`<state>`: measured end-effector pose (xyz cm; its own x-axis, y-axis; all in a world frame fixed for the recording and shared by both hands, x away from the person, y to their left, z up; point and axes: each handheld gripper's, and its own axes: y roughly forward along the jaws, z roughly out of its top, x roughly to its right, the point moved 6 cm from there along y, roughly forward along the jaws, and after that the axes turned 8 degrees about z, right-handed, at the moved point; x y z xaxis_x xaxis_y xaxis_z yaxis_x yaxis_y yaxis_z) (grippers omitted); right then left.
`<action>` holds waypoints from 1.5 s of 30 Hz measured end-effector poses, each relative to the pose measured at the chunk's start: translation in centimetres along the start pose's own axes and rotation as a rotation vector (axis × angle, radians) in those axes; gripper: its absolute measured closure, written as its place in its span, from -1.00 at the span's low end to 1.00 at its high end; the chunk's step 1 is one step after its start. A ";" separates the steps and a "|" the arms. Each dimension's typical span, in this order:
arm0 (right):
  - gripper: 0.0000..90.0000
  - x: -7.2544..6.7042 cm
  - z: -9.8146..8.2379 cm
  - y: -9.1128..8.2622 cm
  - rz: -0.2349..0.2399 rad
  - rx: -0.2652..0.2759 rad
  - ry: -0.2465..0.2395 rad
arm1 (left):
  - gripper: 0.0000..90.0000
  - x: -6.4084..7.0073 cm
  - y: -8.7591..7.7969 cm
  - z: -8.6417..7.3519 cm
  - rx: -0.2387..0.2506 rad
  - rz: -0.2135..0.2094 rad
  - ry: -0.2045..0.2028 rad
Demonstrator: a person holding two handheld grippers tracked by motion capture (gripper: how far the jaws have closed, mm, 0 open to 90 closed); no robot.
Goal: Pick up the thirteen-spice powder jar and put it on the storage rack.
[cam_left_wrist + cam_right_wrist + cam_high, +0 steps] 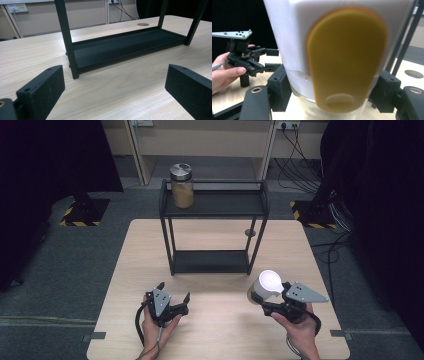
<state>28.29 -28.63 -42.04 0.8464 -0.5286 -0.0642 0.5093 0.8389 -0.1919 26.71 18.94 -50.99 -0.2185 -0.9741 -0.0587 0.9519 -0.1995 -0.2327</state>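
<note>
The right gripper (263, 300) has its black, matte, block-shaped fingers (279, 90) clenched on either side of a white jar (266, 286), pads pressed against its lower glass-like body just under the lid. In the right gripper view the lid is smooth white plastic with rounded corners, and a glossy mustard-yellow flap (345, 57) with a rounded outline and an oval dimple near its bottom end is set into it. From the high view the jar is held tilted, its pale round top facing up, clear of the bench (210, 330) near the right front corner and just in front of the rack's right front leg.

The left gripper (174, 296) is released: its fingers (41, 93) stand wide apart with nothing between them, rough-grained black blocks with small screw holes, hovering low over bare wood. A person's hand (156, 327) grips its body from below, with a cable trailing back and a grey three-cornered plate on top.

The bench is pale wood laminate with fine streaked grain and a round cable hole (143, 24). On it stands a black metal rack (212, 262) with thin square legs and two shallow, tray-like shelves. On the upper shelf's left end sits a clear glass jar (182, 187) of tan granules with a shiny metal lid. Grey carpet surrounds the bench.
</note>
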 end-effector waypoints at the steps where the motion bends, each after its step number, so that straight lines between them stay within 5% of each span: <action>1: -0.33 0.0 0.1 0.2 0.002 0.000 -0.002 | -0.96 0.0 0.0 0.0 0.000 -0.001 0.000; 45: -0.33 1.9 6.2 5.3 0.006 0.183 0.012 | -0.95 0.0 0.0 0.0 0.004 -0.002 0.002</action>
<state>33.57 -24.43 -37.07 0.8483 -0.5239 -0.0765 0.5248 0.8512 -0.0100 26.68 18.97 -51.03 -0.2207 -0.9735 -0.0598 0.9522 -0.2018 -0.2292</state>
